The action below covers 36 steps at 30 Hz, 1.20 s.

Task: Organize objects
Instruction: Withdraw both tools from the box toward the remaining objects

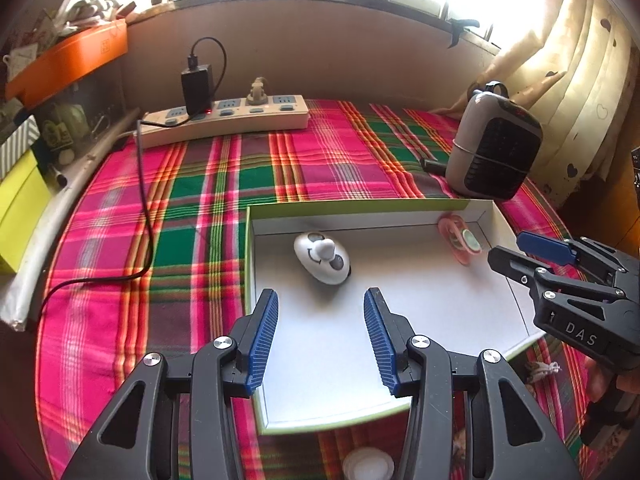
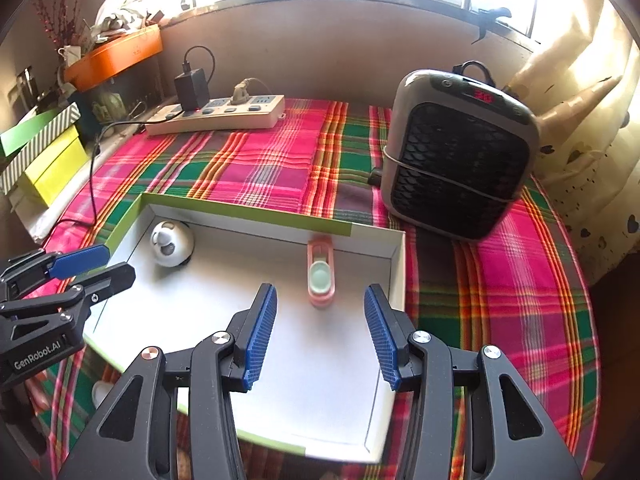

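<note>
A shallow white box with a green rim (image 1: 250, 260) (image 2: 240, 208) lies on the plaid cloth. Inside it, at the far left, rests a white egg-shaped toy with a smiling face (image 1: 322, 258) (image 2: 172, 244). A pink holder with a pale green round part (image 1: 460, 240) (image 2: 321, 276) lies by the far right wall. My left gripper (image 1: 321, 292) (image 2: 118, 263) hovers open over the box, just short of the toy, with nothing between its fingers. My right gripper (image 2: 320, 287) (image 1: 507, 247) is open too, above the box just before the pink holder, apart from it.
A grey and black fan heater (image 1: 494, 144) (image 2: 460, 152) stands behind the box's right corner. A power strip with a black charger (image 1: 224, 118) lies at the back. Stacked boxes (image 2: 52, 164) crowd the left edge. A small white round thing (image 1: 368, 466) sits before the box.
</note>
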Available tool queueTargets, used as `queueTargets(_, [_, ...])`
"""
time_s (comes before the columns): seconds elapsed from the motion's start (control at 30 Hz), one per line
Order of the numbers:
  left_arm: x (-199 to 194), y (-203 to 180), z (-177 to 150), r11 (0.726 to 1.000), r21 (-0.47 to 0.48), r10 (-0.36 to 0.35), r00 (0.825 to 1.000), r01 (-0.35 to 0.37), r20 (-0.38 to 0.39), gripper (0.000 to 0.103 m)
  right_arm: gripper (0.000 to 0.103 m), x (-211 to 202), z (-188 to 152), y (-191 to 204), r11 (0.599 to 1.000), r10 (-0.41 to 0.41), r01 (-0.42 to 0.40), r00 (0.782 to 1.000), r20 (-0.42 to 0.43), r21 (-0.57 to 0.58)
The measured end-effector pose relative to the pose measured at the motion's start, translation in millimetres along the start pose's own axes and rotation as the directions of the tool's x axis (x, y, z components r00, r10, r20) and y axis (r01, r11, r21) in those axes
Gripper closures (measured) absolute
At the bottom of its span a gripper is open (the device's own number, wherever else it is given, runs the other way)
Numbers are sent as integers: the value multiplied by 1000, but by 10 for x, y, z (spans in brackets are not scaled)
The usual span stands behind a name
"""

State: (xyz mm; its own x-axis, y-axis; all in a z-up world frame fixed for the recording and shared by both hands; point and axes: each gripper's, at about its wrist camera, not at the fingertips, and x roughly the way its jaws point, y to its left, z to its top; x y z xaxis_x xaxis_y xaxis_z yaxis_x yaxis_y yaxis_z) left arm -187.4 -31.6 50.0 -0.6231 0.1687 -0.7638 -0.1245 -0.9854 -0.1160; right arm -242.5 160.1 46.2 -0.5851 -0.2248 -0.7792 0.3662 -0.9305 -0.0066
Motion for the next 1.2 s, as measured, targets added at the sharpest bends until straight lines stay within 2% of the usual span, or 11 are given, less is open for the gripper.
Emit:
queueTargets(0.37, [-254,11,-206,1000,-10,-14,1000,15,23,60,56,-297,-223,-44,1000,-1,0,999,32,14])
queueTargets(0.67, [-501,71,-466,999,-29,-15,998,16,62,60,56,-560,-566,-169,1000,-2,2,998,65,3])
queueTargets(0.83, [-554,128,-641,998,-51,-23,998,26,52,60,56,-664,-774,-270,1000,-3,3,997,77,-4])
queueTargets(1.2, [-737,50,-963,998,-44,-47,998,48,40,60,56,-607,-1092,-407,1000,21,-20,999,38,-8])
